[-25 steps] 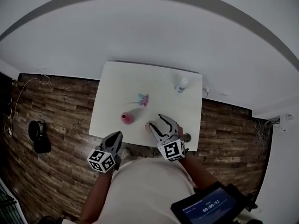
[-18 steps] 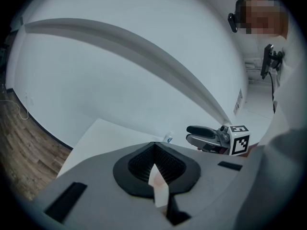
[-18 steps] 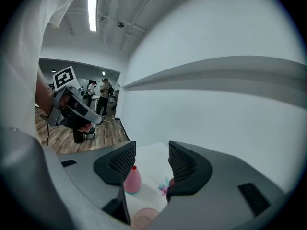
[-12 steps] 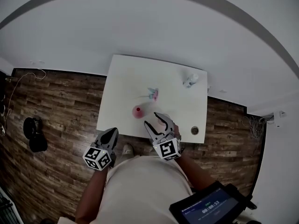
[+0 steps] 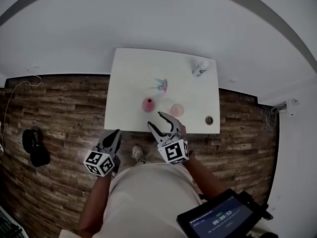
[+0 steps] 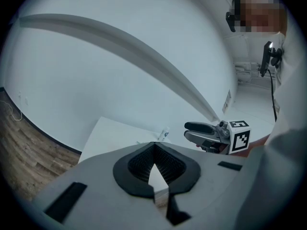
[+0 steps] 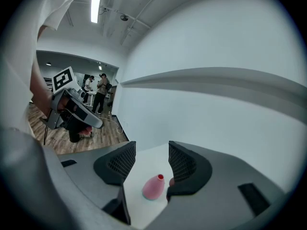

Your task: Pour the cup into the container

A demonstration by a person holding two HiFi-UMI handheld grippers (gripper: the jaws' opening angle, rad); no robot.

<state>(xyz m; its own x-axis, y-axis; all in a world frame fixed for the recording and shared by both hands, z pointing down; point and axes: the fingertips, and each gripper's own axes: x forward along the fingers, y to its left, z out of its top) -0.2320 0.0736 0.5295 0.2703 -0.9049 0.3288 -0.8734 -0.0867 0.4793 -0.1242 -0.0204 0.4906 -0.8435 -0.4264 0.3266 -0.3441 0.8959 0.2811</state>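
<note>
**Head view.** A pink narrow-necked vase-shaped container [image 5: 148, 104] stands on a white rectangular table [image 5: 133, 68], towards the table's near edge. A translucent pinkish cup [image 5: 177, 110] stands upright just right of the container, apart from it. A small pink and teal object [image 5: 162, 85] lies beyond the container. A small clear bottle [image 5: 200, 68] stands well beyond it to the right, and a small dark round thing [image 5: 209, 119] sits further right of the container than the cup does. The right gripper [image 5: 157, 120] hovers on the near side of the container, at the table's edge. The left gripper [image 5: 114, 135] is nearer the person and left of the container, over the wooden plank floor [image 5: 54, 108].

**Left gripper view.** The left gripper [image 6: 153, 145] has its black pads meeting at the tips, with nothing between them. The container is not seen here. The table [image 6: 110, 133], the bottle [image 6: 164, 133] and the right gripper [image 6: 204, 131] show beyond.

**Right gripper view.** The right gripper [image 7: 151, 152] has its jaws apart and touching nothing. The container [image 7: 153, 187] stands on the table in the gap beyond them, clear of both pads. A sliver of the cup [image 7: 171, 181] shows just right of the container, mostly hidden by the right pad. The left gripper [image 7: 72, 111] is up and left of the container.
</note>
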